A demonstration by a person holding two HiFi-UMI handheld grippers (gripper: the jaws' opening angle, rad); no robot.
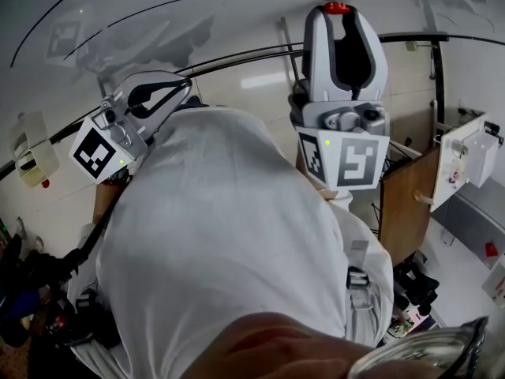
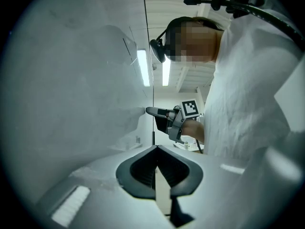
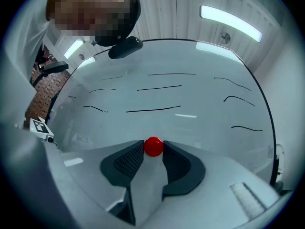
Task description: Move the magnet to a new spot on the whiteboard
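Observation:
A small red magnet [image 1: 337, 7] sits between the tips of my right gripper [image 1: 338, 9], which is shut on it and held up at the whiteboard [image 1: 197, 14]. In the right gripper view the magnet [image 3: 153, 146] is pinched by the right gripper [image 3: 153, 148] in front of the glossy whiteboard [image 3: 200, 99]; whether it touches the board is unclear. My left gripper [image 1: 186, 82] hangs lower left with its jaws together and nothing in them. In the left gripper view the left gripper [image 2: 156, 148] lies beside the whiteboard [image 2: 71, 80], and the right gripper [image 2: 164, 117] shows beyond it.
Several black marker lines [image 3: 159, 87] cross the board above the magnet. The person's white-clad torso [image 1: 229, 243] fills the middle of the head view. A wooden panel [image 1: 406, 204] and a white wall box [image 1: 465, 160] stand at the right; clutter [image 1: 24, 306] lies lower left.

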